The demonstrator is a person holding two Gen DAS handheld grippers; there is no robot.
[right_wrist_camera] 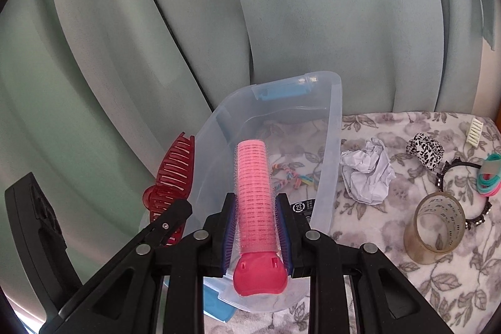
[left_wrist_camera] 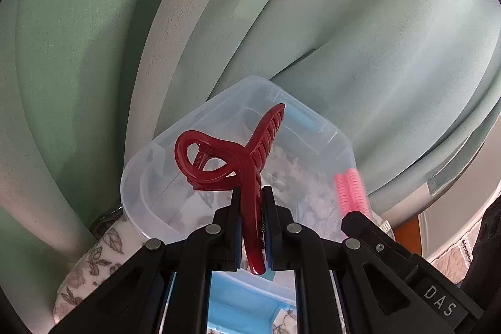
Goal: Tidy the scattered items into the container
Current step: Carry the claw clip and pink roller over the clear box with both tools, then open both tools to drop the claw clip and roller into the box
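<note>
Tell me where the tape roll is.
In the right wrist view the tape roll stands on the floral cloth at the right, below the crumpled paper and beside the black headband, outside the bin.

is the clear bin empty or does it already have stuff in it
Not empty. In the right wrist view, a small multicoloured braided band lies on the floor of the clear bin; the rest of the floor looks bare.

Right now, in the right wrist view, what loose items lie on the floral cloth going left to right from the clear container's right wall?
crumpled paper → leopard-print hair tie → roll of clear tape → white comb piece → bundle of coloured elastic bands
</note>
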